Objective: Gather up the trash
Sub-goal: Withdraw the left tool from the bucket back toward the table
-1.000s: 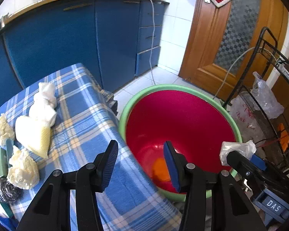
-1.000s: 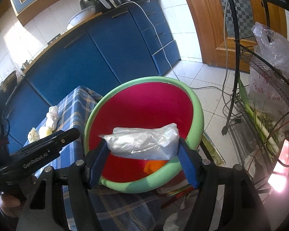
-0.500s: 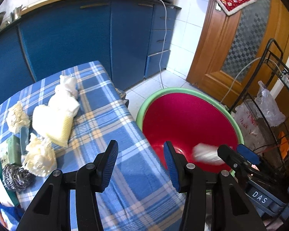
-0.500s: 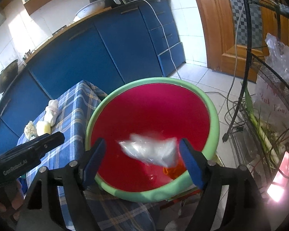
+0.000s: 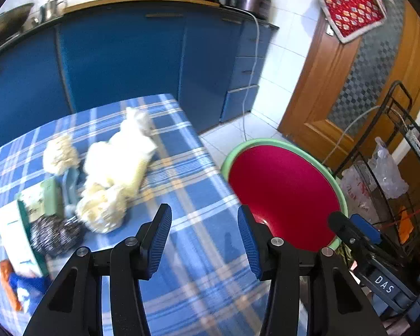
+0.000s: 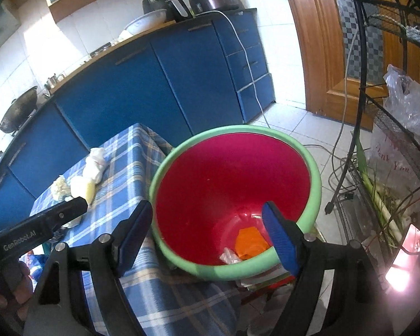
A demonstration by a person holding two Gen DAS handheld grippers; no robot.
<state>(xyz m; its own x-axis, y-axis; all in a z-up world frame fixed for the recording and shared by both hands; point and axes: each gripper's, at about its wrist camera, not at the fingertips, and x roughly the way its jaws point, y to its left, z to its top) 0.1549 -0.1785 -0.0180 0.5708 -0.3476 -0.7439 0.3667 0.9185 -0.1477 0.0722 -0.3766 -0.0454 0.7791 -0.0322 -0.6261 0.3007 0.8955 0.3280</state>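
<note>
Left wrist view: the left gripper (image 5: 204,236) stood parted and empty over the table's (image 5: 198,218) near edge; crumpled tissues (image 5: 117,162) remained uncollected mid-table.

Right wrist view: the right gripper (image 6: 207,233), jaws just opened, held nothing; the plastic wrapper (image 6: 229,255) lay in the basin (image 6: 316,179).

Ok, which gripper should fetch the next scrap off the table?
Left, probably. The left gripper is open and empty over the tablecloth, facing the crumpled paper. The right gripper is open over the bin.
</note>
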